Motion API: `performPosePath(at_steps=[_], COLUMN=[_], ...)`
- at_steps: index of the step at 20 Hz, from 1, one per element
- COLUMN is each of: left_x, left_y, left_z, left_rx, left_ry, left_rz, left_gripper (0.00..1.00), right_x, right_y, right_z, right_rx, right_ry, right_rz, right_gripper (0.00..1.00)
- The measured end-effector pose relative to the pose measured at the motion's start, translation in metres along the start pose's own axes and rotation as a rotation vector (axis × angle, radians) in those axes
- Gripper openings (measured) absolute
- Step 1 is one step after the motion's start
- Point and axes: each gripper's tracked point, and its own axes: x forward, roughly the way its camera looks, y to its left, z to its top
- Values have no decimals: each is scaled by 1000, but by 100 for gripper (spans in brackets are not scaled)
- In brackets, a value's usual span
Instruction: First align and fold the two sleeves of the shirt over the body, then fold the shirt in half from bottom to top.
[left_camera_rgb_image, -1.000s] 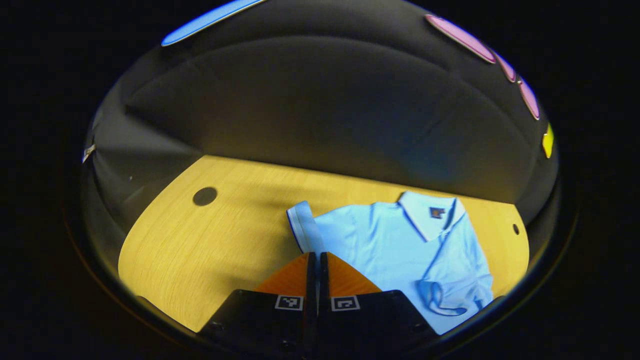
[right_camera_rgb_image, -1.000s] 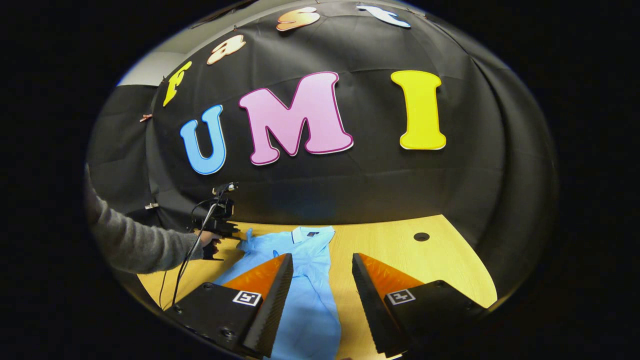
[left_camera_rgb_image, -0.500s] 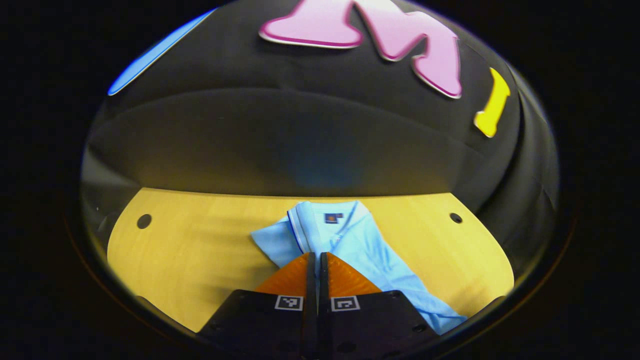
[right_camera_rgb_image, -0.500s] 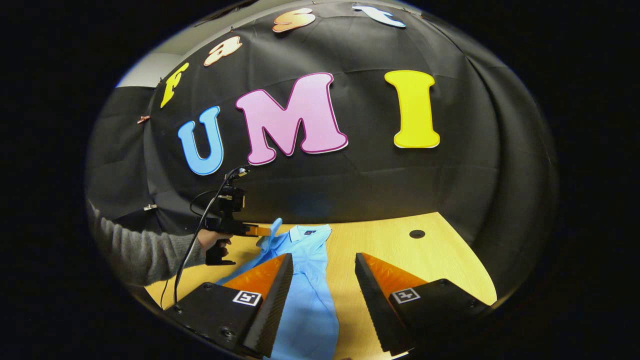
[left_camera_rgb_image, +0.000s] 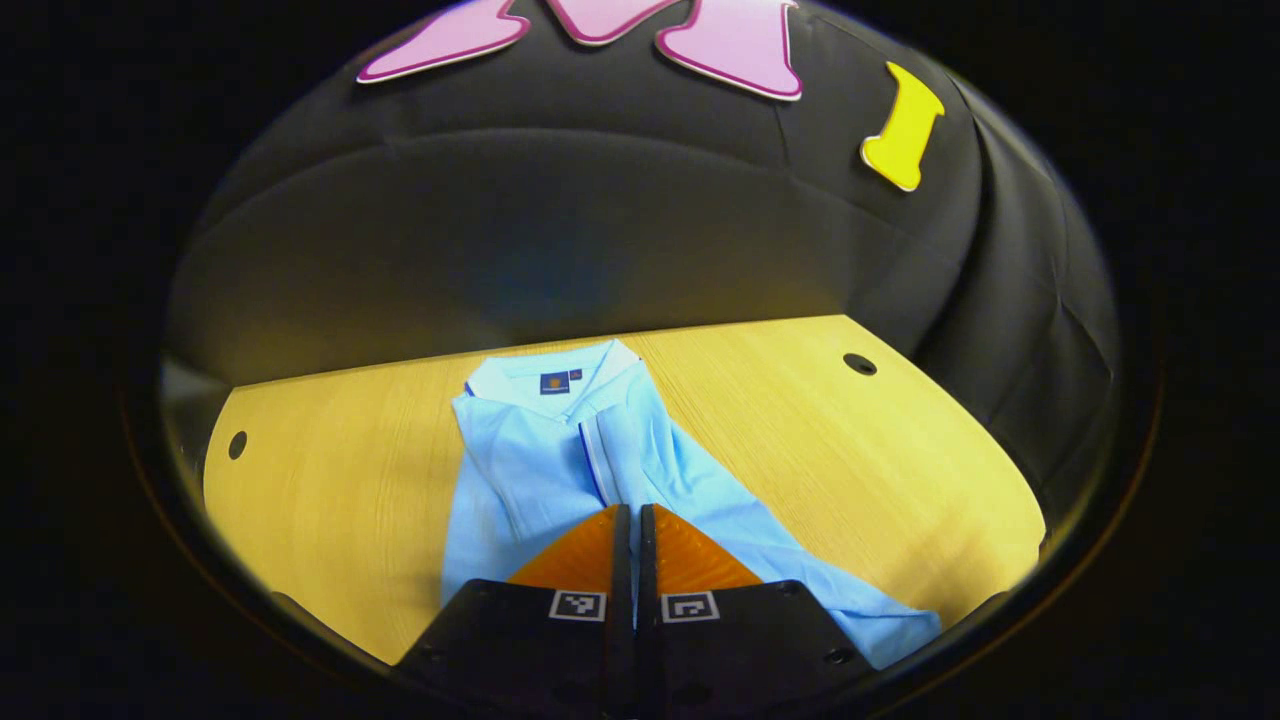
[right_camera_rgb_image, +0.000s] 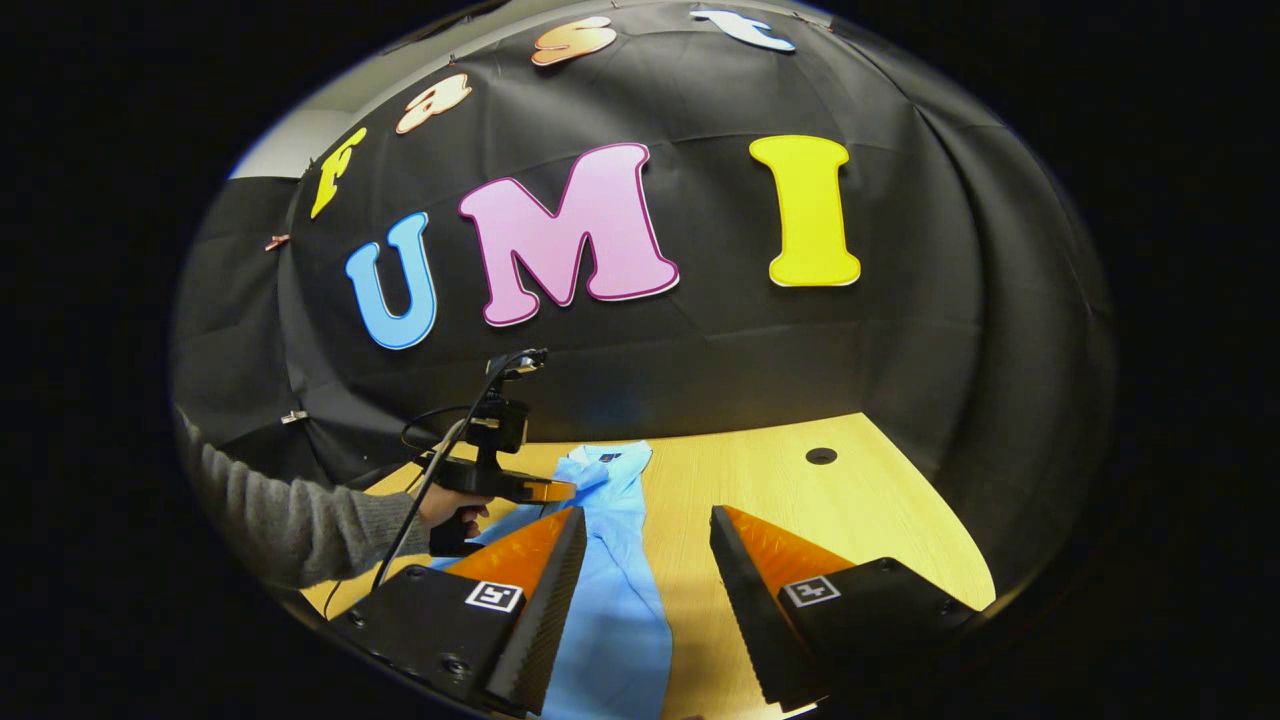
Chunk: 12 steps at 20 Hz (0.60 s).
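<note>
Sleeve (left_camera_rgb_image: 612, 455) now over shirt (left_camera_rgb_image: 520, 470), in closed left claw (left_camera_rgb_image: 632, 520).

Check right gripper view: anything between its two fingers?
Yes. Between the open right gripper fingers lie the shirt edge and bare table, seen in the right gripper view.
</note>
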Motion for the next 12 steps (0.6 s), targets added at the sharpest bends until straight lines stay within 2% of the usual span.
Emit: performPosePath(at_steps=[10,12], left_x=[21,21], left_y=[0,-2], left_z=[-31,-34], left_rx=[48,44], left_ry=[81,89], left_rz=[40,35], left_gripper=[7,14], right_x=[-8,-10], right_y=[-4,-3], right_z=[-14,-17], right_rx=[5,6], right_ry=[25,32], right_rz=[-17,-18], right_gripper=[79,79])
